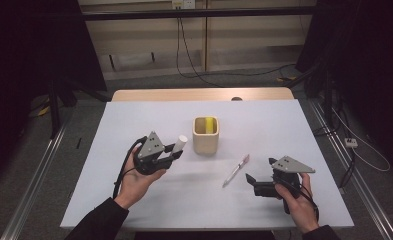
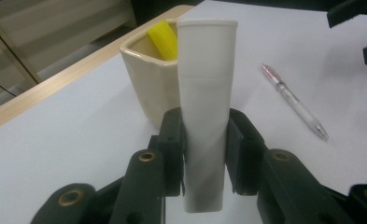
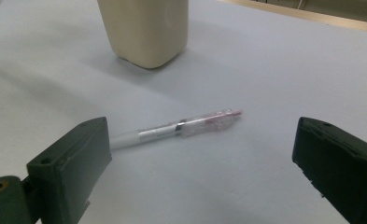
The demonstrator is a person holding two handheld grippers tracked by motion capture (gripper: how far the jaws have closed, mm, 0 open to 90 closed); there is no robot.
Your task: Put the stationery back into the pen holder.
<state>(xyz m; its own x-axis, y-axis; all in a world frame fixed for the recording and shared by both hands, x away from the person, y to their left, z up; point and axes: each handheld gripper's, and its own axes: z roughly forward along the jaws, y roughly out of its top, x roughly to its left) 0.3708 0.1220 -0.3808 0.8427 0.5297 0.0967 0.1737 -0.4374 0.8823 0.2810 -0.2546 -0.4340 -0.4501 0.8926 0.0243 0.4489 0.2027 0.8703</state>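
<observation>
High view: the left gripper (image 1: 170, 156) has its fingers clamped on a white tube (image 1: 179, 143), held off the counter (image 1: 134, 120) just left of the cream cup (image 1: 205, 135), long axis pointing up toward the cup's rim. A yellow item (image 1: 210, 124) already sits inside. The pen (image 1: 235, 170) lies near the cup's right, between the right gripper's (image 1: 260, 176) wide-open, empty fingers.
</observation>
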